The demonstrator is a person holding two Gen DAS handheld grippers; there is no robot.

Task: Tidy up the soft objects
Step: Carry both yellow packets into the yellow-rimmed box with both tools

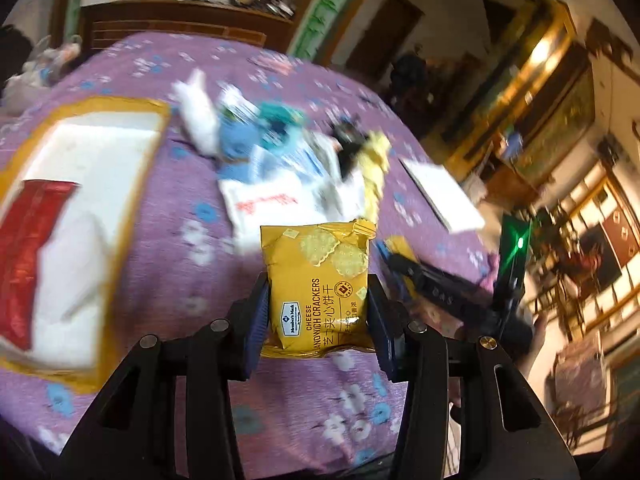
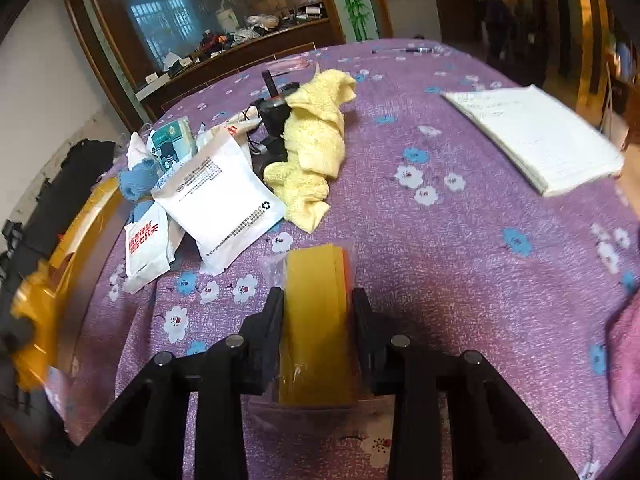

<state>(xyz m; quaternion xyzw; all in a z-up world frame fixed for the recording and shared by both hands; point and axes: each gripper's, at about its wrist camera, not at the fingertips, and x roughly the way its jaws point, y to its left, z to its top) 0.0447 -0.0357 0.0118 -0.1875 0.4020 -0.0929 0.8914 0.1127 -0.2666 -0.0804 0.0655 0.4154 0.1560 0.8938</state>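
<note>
My left gripper (image 1: 318, 306) is shut on a yellow pack of cheese sandwich crackers (image 1: 316, 280), held above the purple flowered cloth. My right gripper (image 2: 318, 312) is shut on a yellow pad in clear wrap (image 2: 316, 320), low over the cloth. A heap of soft things lies in the middle: a yellow towel (image 2: 316, 148), white pouches (image 2: 224, 200), a blue cloth (image 2: 138, 180). The heap is blurred in the left wrist view (image 1: 280, 160). A yellow-rimmed tray (image 1: 132, 216) at the left holds a red packet (image 1: 28, 248).
A white notebook (image 2: 536, 136) lies at the right of the table. A black device with cables (image 2: 272, 120) sits behind the towel. A pen (image 2: 400, 51) lies at the far edge. A wooden cabinet with clutter stands behind.
</note>
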